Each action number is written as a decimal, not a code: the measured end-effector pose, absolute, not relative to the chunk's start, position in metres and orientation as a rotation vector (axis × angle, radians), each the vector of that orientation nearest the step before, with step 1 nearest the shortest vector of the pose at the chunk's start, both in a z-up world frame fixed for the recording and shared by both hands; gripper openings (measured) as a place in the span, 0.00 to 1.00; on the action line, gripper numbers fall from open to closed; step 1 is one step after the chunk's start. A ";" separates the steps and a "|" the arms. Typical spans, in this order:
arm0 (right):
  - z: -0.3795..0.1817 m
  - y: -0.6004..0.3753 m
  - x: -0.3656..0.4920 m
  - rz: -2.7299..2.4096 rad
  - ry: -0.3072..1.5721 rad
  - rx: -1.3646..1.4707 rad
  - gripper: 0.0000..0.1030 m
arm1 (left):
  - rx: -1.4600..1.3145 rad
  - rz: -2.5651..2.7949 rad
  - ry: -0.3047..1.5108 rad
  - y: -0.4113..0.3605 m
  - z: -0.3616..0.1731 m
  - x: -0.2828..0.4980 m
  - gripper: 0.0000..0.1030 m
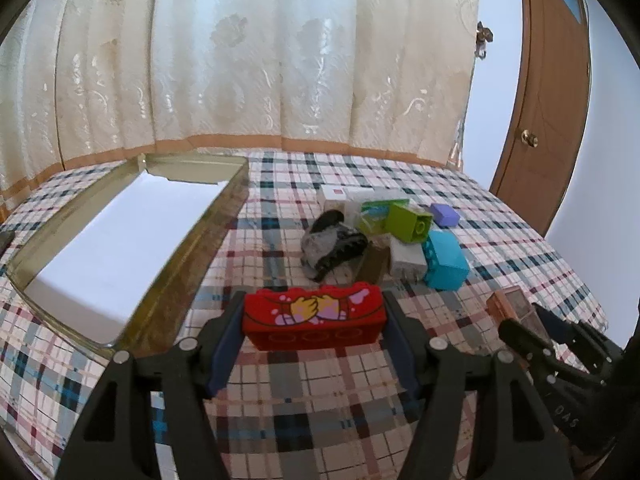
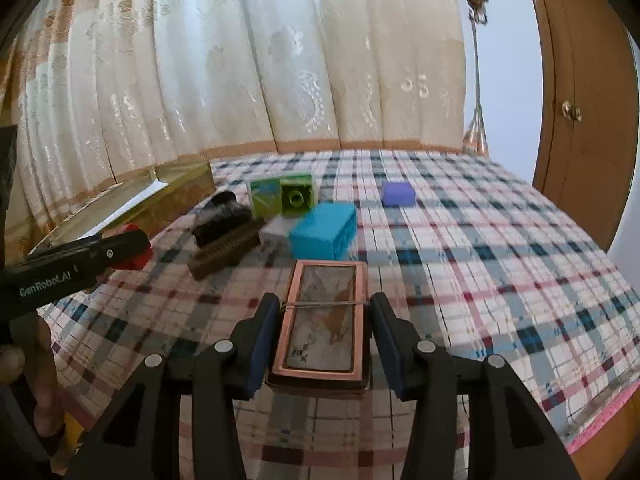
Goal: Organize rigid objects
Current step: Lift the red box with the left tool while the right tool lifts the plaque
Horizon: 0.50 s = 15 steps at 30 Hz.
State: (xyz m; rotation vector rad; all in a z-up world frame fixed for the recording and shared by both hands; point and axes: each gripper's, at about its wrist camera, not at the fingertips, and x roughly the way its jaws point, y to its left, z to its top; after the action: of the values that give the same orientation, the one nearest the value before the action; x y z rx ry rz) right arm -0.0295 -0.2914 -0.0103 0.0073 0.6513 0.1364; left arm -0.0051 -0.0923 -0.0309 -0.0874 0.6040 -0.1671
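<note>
Far left: open metal tin (image 1: 192,236) with a white lining, lying on the plaid cloth (image 1: 320,400), nothing visible inside it

Near left: left gripper (image 1: 314,320) clamps the red brick (image 1: 316,318) at its two ends, pads pressing on it; brick is lifted just off the cloth, near the tin's right wall. The printed face shows a cartoon of hands being washed, no words

Centre, farther back: heap of loose items, namely a dark hair claw (image 1: 334,246), a lime brick (image 1: 408,224), a white block (image 1: 406,258) and a cyan brick (image 1: 446,258); purple block (image 1: 444,215) sits slightly apart on the right

Near right: right gripper (image 2: 324,332) straddles the copper-framed box (image 2: 324,320). Left pad appears to touch; a thin gap seems to remain at the right pad (so grip judged not yet firm). Box rests on the cloth, a thin band across its lid

Risks:
- box could pivot or slip if lifted before both pads bear
- the two grippers stand near each other; both heading for the tin could collide
- red brick may catch the tin's rim if carried low

Writing: "GenRobot.AI" on the left gripper's side in the right wrist view; small dark characters on the box lid, unreadable
</note>
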 end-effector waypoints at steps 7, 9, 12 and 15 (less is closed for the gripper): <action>-0.003 -0.277 -0.023 0.188 0.621 0.002 0.48 | -0.084 -0.144 0.572 -0.081 -0.024 -0.005 0.63; 0.000 -0.272 -0.021 0.206 0.611 -0.003 0.48 | -0.087 -0.138 0.566 -0.078 -0.022 -0.005 0.63; 0.004 -0.266 -0.019 0.223 0.602 -0.012 0.48 | -0.088 -0.130 0.559 -0.074 -0.020 -0.004 0.63; 0.007 -0.259 -0.016 0.241 0.594 -0.018 0.48 | -0.083 -0.123 0.546 -0.071 -0.018 -0.006 0.63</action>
State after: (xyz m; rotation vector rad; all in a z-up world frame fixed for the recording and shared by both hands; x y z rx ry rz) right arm -0.0165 -0.2593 0.0069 -0.0182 0.5938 0.2412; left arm -0.0059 -0.0709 -0.0178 -0.0832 0.5464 -0.1227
